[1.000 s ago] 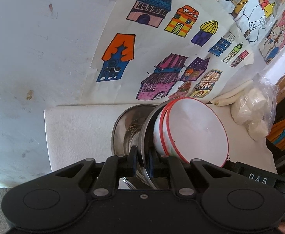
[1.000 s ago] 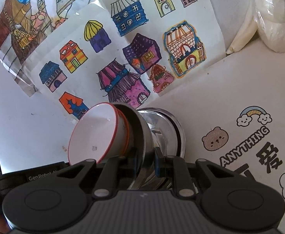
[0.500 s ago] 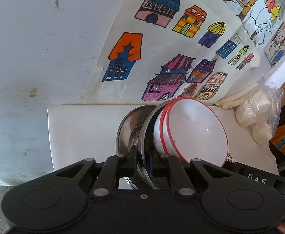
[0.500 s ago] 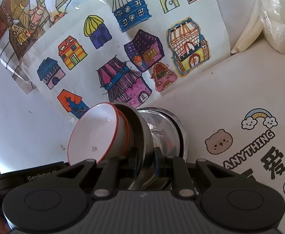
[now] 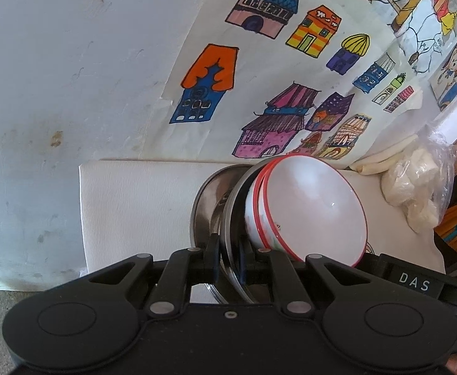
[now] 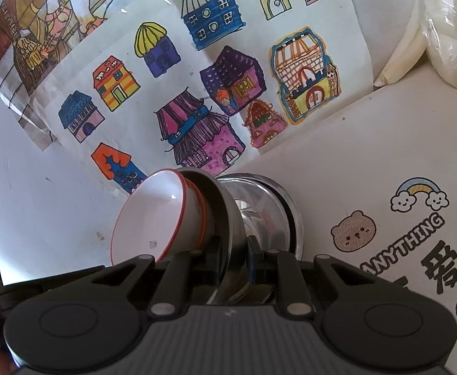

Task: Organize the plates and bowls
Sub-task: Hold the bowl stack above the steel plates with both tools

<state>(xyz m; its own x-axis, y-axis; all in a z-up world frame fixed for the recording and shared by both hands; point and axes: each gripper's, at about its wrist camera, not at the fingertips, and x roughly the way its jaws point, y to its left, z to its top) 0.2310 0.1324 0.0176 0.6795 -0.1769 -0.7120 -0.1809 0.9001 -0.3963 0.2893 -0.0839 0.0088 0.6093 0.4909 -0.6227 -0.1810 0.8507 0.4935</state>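
Note:
A stack of dishes is held between both grippers: steel plates (image 5: 209,200) with two nested white bowls with red rims (image 5: 312,206) on top. My left gripper (image 5: 228,259) is shut on the steel plate rim on one side. My right gripper (image 6: 234,256) is shut on the steel plate rim (image 6: 228,218) on the opposite side. In the right wrist view the white bowls (image 6: 153,218) sit left of the plates and more steel dishes (image 6: 265,215) right of them. The stack hangs above a white mat (image 5: 134,206).
Coloured drawings of houses (image 5: 278,72) lie on the white table (image 5: 56,62) beyond the mat. A clear bag of white lumps (image 5: 415,187) lies at the right. The mat carries cartoon prints and the word ANYTHING (image 6: 409,243).
Both grippers keep their hold on the stack. The views have shifted slightly over the mat and drawings; the stack has drifted a little with them.

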